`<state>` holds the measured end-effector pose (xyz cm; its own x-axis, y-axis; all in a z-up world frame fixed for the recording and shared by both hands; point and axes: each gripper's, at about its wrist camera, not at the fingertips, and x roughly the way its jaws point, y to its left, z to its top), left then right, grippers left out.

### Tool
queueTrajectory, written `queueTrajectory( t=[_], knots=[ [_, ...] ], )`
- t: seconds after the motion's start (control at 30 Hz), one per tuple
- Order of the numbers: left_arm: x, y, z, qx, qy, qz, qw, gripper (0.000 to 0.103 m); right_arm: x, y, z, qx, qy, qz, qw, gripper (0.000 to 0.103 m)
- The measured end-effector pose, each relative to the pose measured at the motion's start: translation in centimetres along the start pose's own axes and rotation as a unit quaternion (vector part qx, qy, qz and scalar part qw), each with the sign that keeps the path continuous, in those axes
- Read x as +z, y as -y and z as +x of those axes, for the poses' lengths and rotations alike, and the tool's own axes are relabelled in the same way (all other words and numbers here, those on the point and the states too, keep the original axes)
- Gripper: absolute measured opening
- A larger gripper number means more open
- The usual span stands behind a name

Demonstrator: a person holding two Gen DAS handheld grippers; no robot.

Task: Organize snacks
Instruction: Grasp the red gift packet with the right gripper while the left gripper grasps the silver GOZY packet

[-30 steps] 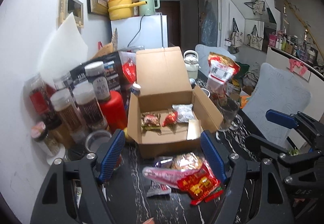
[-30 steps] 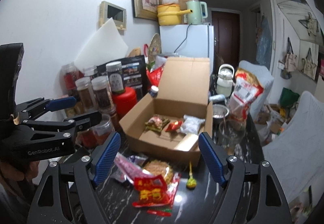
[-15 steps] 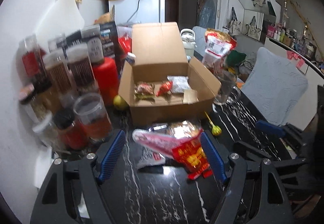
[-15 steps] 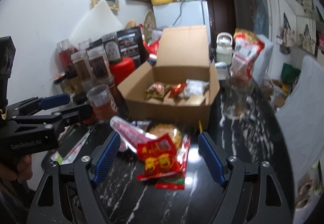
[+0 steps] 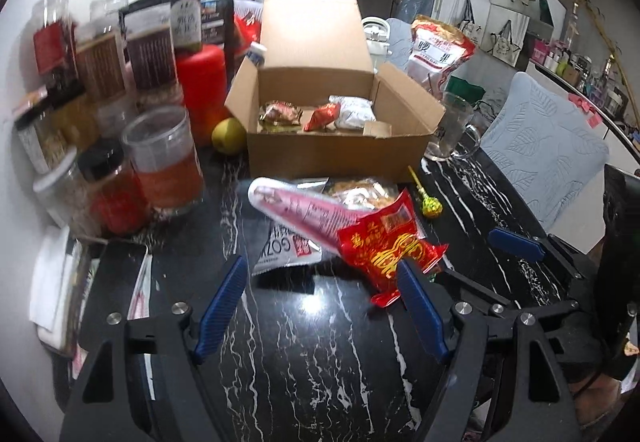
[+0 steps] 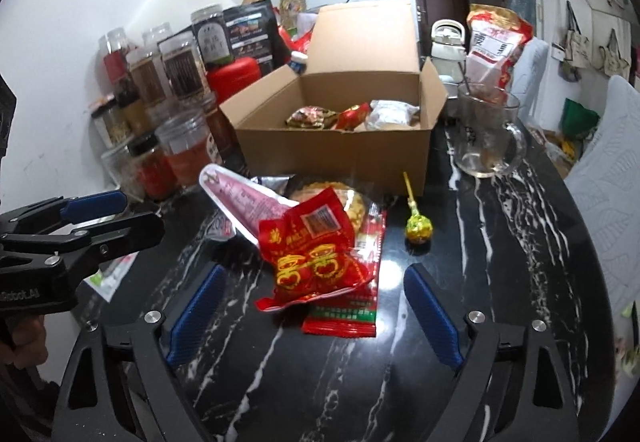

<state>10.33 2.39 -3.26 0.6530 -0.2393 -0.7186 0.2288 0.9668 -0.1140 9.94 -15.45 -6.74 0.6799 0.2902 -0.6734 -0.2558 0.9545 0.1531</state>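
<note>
An open cardboard box point(image 5: 332, 154) point(image 6: 332, 150) stands on the black marble table point(image 5: 320, 342) with three wrapped snacks point(image 5: 320, 114) inside. In front of it lies a pile: a red packet point(image 5: 380, 246) point(image 6: 316, 254), a pink packet point(image 5: 296, 206) point(image 6: 248, 198), a round cookie pack point(image 6: 352, 202) and a white sachet point(image 5: 280, 250). A lollipop point(image 5: 431, 207) point(image 6: 419, 229) lies to the right. My left gripper point(image 5: 322, 266) is open just short of the pile. My right gripper point(image 6: 314, 270) hangs over the red packet; its jaws are opening and the pads touch nothing.
Several jars point(image 5: 160, 158) and a red canister point(image 5: 200, 90) crowd the left side by the wall. A yellow fruit point(image 5: 228, 136) sits beside the box. A glass mug point(image 6: 488, 134) and a big red-and-white bag point(image 6: 492, 38) stand to the right. A padded chair point(image 5: 544, 146) is beyond the table edge.
Both grippers have sunk toward the table and tipped downward, so the snack pile looms larger between the fingers. The right gripper's fingers stand wider apart than before.
</note>
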Motion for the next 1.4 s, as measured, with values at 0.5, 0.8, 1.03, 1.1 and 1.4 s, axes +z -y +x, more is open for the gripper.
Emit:
queueTrajectory(
  t=[0.5,0.8,1.03,1.1,1.4],
  knots=[
    [-0.6,-3.0,2.6,0.002,-0.026,-0.052,0.9983,0.077,0.4,-0.5,8.0,-0.02,-0.091,-0.052,0.994,0.103],
    [-0.4,-3.6,4.4,-0.001,-0.046,-0.064,0.9969,0.077,-0.1,0.0,10.3,-0.044,-0.132,-0.046,0.989,0.095],
    [0.0,-3.7,5.1,-0.007,-0.049,-0.07,0.9963,0.077,0.0,1.1,9.2,-0.034,-0.116,-0.021,0.992,0.077],
    [0.1,-3.6,5.2,-0.008,-0.048,-0.07,0.9964,0.077,-0.1,1.7,8.7,-0.025,-0.114,-0.005,0.993,0.076],
    [0.7,-2.8,6.8,0.0,-0.053,-0.049,0.9974,0.077,-0.2,5.3,6.2,-0.019,-0.098,0.051,0.994,0.076]
  ],
)
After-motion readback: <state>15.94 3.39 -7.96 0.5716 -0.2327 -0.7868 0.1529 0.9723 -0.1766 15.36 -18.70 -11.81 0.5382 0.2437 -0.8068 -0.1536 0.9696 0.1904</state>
